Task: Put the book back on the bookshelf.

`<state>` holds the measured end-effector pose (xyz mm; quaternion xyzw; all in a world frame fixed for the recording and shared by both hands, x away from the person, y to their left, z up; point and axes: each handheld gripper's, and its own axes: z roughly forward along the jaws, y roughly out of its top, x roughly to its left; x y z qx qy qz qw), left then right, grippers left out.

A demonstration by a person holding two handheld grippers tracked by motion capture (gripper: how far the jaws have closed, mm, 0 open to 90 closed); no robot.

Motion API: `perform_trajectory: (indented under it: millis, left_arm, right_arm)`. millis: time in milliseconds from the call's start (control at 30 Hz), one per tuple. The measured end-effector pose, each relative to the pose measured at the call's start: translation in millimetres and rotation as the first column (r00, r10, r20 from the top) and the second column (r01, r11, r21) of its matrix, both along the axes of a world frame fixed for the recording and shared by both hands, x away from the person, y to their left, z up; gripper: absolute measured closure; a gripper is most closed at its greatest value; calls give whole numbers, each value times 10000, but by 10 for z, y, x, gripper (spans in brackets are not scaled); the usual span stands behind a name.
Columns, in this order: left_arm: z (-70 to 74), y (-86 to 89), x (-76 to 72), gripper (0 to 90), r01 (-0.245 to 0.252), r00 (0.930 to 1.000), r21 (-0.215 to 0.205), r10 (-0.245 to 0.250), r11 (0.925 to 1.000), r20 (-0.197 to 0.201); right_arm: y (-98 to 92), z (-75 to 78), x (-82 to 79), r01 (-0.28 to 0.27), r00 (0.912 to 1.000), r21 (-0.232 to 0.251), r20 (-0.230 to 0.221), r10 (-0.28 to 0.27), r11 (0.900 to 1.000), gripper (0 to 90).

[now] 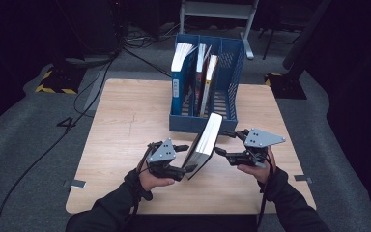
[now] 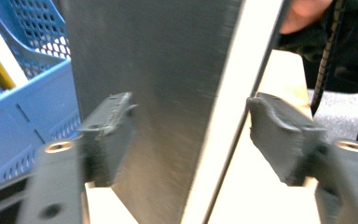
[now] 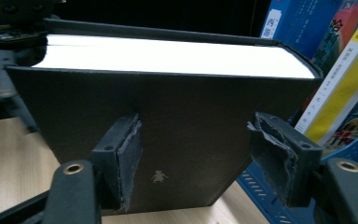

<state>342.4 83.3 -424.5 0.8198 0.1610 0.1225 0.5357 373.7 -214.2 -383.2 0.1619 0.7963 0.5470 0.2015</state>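
My left gripper [image 1: 182, 161] has its jaws spread around the near lower corner of the dark hardcover book [image 1: 204, 145]; in the left gripper view one pad lies against the cover [image 2: 168, 93] while the other stands off from the white page edge, so nothing is clamped there. My right gripper [image 1: 229, 143] sits just right of the book, jaws apart as well; in the right gripper view both pads [image 3: 129, 158] stand wide before the dark cover [image 3: 186, 126], neither pressing it. The book stands tilted on the wooden table [image 1: 125, 125] between my two tools, its top leaning toward the far right, page block facing up and right. Just beyond it, at the far side of the table, stands the blue file rack [image 1: 232, 72], holding three upright books [image 1: 179, 77].
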Motion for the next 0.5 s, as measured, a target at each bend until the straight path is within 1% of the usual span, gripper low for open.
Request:
perform_trajectory:
  millis: [33,67,100,133,167,200,233,267,300,333,367,400,433,500]
  left_arm:
    - [-14,-31,-39,256,-15,10000,106,15,9999,20]
    - [-28,-79,-81,230,25,10000,306,-27,9995,78]
    - [-39,-123,-116,192,-104,9997,522,93,9986,216]
    - [-54,-192,-155,163,-430,9984,769,401,9961,390]
    - [-59,-226,-165,145,-668,9970,797,634,9946,447]
    - [-69,-249,-162,140,-910,9955,690,888,9935,346]
    - [-85,-264,-142,154,-1122,9935,559,1110,9921,235]
    - [-85,-264,-142,150,-1122,9935,559,1110,9921,235]
    - [-107,-284,-123,150,-1277,9918,516,1271,9905,140]
    - [-122,-306,-113,143,-1436,9896,661,1428,9874,165]
    - [-135,-322,-109,142,-1554,9878,701,1545,9854,186]
    - [-154,-341,-99,141,-1719,9851,619,1709,9832,213]
    - [-161,-350,-87,141,-1844,9828,628,1835,9808,211]
    - [-182,-377,-57,151,-2117,9773,521,2114,9760,112]
  right_arm:
    - [5,0,-4,-21,10000,-10,20,21,10000,343]
    - [14,1,-10,-25,10000,-2,39,25,10000,343]
    - [23,2,-17,-83,10000,-13,42,83,10000,343]
    - [31,2,-20,-89,9999,-30,60,89,10000,343]
    - [43,2,-22,-95,9999,-30,86,95,10000,344]
    - [49,3,-20,-92,9999,-20,91,92,10000,343]
    - [54,1,-19,-113,9999,6,47,113,9999,343]
    - [54,1,-19,-113,9999,6,47,113,9999,343]
    - [60,0,-12,-158,9999,40,14,158,9999,344]
    - [70,0,-9,-167,9999,31,26,167,9999,343]
    - [79,0,-10,-183,9998,25,9,183,9998,343]
    - [97,1,-4,-185,9998,31,13,185,9998,341]
    - [97,1,-4,-185,9998,31,13,185,9998,341]
    - [111,2,2,-185,9998,43,-40,185,9998,339]
